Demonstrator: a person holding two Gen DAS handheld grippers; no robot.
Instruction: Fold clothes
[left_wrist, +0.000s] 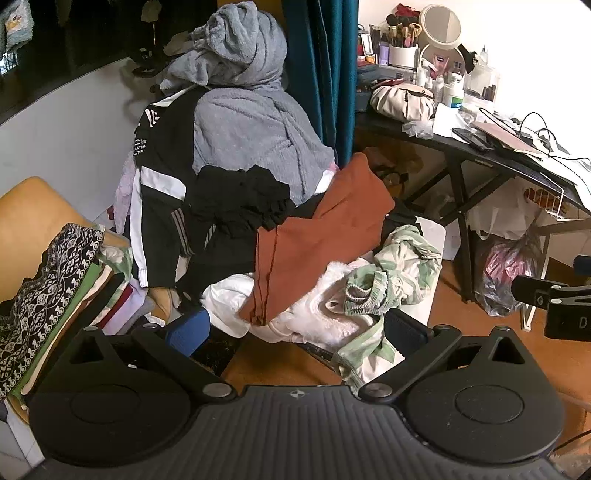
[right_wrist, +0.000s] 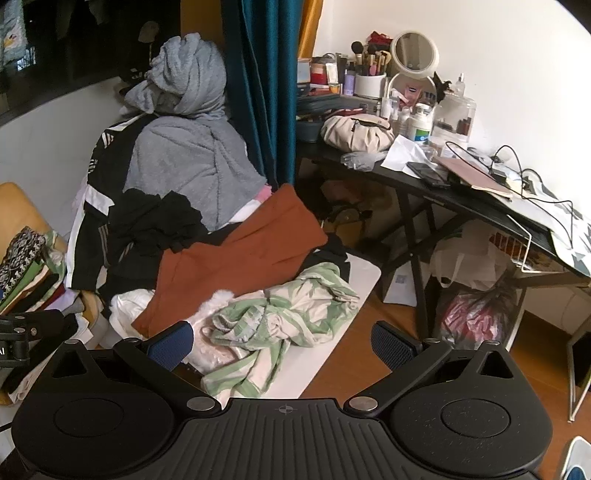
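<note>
A heap of unfolded clothes lies ahead: a rust-orange garment (left_wrist: 317, 236) (right_wrist: 236, 254), a crumpled green-and-white piece (left_wrist: 391, 273) (right_wrist: 280, 314), a black-and-white jacket (left_wrist: 159, 192) (right_wrist: 92, 221), a grey fleece robe (left_wrist: 243, 110) (right_wrist: 188, 147) on top. A stack of folded clothes (left_wrist: 55, 280) (right_wrist: 26, 266) sits at the left. My left gripper (left_wrist: 295, 332) is open and empty just before the heap. My right gripper (right_wrist: 282, 343) is open and empty above the green-and-white piece.
A black desk (left_wrist: 480, 155) (right_wrist: 461, 199) crowded with cosmetics, a round mirror (right_wrist: 415, 50), a beige bag and cables stands at the right. Plastic bags (right_wrist: 476, 310) sit under it. A teal curtain (right_wrist: 255, 92) hangs behind. A white board (right_wrist: 332, 332) lies on the wooden floor under the clothes.
</note>
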